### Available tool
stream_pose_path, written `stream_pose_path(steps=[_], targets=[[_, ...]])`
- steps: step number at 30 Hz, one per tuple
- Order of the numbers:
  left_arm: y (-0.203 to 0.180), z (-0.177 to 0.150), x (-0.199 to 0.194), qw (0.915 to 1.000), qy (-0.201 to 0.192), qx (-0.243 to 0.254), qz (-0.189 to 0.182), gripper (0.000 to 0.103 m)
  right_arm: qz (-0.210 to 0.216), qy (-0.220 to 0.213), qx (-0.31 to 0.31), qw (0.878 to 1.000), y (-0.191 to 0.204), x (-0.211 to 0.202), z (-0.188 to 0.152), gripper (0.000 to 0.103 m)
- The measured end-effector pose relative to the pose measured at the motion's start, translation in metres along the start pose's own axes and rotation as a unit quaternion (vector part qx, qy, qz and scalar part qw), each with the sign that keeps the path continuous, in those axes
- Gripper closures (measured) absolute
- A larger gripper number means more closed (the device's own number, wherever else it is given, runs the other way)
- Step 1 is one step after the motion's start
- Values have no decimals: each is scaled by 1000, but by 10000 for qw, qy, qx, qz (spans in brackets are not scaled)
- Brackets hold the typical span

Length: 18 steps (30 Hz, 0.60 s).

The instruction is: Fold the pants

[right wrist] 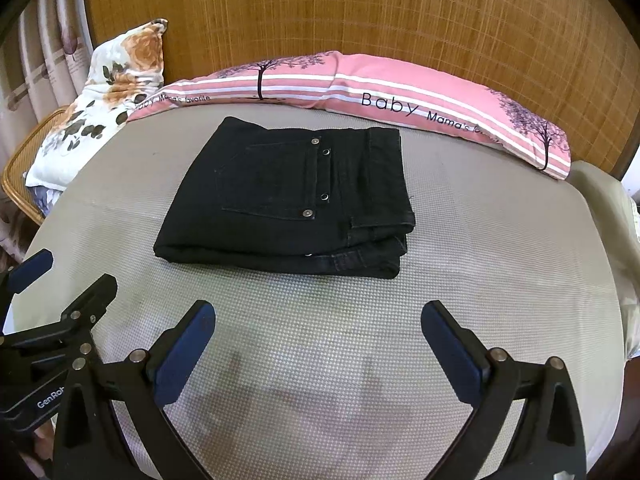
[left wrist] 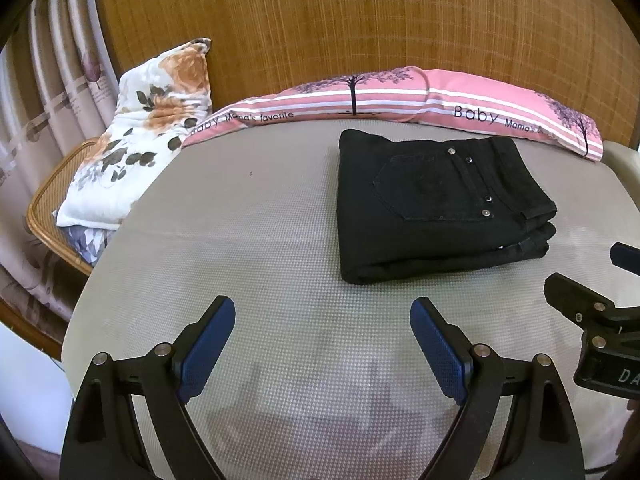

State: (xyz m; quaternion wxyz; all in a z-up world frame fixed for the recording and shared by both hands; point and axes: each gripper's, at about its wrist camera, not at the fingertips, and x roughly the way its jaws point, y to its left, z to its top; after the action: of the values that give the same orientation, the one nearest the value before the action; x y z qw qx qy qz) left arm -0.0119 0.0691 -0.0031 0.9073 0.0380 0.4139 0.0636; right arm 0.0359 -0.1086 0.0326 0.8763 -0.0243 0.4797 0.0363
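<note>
Pants (right wrist: 286, 200) are sitting as a neat black bundle on the grey textured mattress (right wrist: 500, 240), back pocket and rivets facing up, waistband end toward the right and the rounded fold edge on the near side. From how the layers stack at that right end it looks like several folds are already in, so I'd guess the folding itself is basically finished.

Both grippers are hanging back on the near side of the bed, well apart from the bundle. Left gripper (left wrist: 322, 346) has its jaws spread wide with nothing but bare mattress between the blue pads (left wrist: 208, 348). Right gripper (right wrist: 318, 350) is the same deal, wide and empty. Each one also pokes into the edge of the other's view, so they're side by side. My read is that they're parked like that on purpose: clear of the cloth so nothing snags or drags a layer loose.

Bundle sits toward the head of the bed, near but not touching the pink striped pillow (right wrist: 400, 92). A floral pillow (left wrist: 152, 120) leans at the left corner over a wicker chair (left wrist: 44, 204), with a bamboo mat (left wrist: 360, 12) behind and curtains (left wrist: 60, 60) off to the left.

If anything's left, maybe a pat to flatten that slightly puffy right end, but I can't tell if it needs it
</note>
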Motion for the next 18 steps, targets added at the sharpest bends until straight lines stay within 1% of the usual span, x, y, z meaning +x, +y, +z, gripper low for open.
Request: stream_pose_path(steps=[18], targets=[[2,1,8,10000,70,20,-24,14,-7,91,59,9999,3,5,-3,1]])
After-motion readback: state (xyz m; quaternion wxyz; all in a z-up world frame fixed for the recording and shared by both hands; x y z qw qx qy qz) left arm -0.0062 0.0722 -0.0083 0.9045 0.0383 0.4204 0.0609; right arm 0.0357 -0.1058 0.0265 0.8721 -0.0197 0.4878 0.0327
